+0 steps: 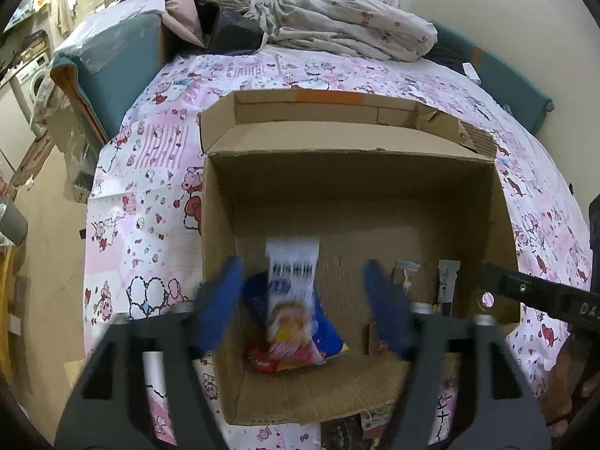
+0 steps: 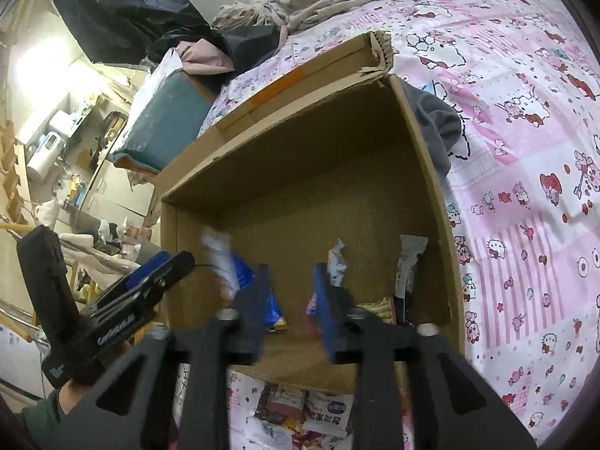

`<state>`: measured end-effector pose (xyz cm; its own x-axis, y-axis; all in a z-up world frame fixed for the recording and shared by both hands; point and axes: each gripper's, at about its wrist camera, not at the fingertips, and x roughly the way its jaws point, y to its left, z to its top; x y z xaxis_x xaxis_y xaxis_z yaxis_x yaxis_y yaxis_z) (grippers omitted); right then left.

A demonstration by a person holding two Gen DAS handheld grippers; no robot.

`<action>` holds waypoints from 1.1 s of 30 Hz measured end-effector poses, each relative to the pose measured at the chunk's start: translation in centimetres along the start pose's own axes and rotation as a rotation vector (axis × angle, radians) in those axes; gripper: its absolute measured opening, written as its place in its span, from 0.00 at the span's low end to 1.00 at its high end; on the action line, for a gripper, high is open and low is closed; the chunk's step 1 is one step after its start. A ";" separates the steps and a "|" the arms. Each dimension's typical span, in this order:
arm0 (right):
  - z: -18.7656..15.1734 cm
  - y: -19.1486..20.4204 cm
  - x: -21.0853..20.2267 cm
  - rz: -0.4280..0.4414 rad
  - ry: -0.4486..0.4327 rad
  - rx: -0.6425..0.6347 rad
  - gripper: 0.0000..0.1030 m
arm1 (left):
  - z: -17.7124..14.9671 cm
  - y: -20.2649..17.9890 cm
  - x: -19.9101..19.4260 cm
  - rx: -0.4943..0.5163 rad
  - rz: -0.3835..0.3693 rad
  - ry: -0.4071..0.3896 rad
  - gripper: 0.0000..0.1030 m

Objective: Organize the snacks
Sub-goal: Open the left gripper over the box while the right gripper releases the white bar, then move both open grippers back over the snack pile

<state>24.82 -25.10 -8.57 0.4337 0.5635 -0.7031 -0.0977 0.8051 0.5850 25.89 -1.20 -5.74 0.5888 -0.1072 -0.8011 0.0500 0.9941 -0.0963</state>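
Snacks lie in the cardboard box (image 1: pixel 498 225) on the bed (image 1: pixel 150 195). Left gripper (image 1: pixel 300 300) hangs with jaws wide, a blurred white snack packet (image 1: pixel 290 292) loose between them. Right gripper (image 2: pixel 288 300) stands half-open over the box, holding nothing.
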 end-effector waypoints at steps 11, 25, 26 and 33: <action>0.3 0.7 -2.2 -0.031 -0.097 0.000 0.81 | -0.1 0.3 -2.1 -0.006 0.008 -0.060 0.84; -2.2 1.5 -7.5 -0.081 -0.168 -0.024 0.90 | -1.9 2.4 -6.2 -0.091 0.000 -0.084 0.89; -2.5 1.4 -7.7 -0.084 -0.167 -0.016 0.90 | -2.3 2.6 -6.5 -0.092 0.005 -0.079 0.89; -4.6 1.1 -8.8 -0.094 -0.142 0.010 0.90 | -4.4 3.0 -7.9 -0.120 0.008 -0.046 0.89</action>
<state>16.73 -28.28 -3.58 0.5626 0.4537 -0.6911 -0.0424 0.8507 0.5240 17.83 2.60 -2.36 0.6253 -0.0960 -0.7744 -0.0497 0.9855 -0.1623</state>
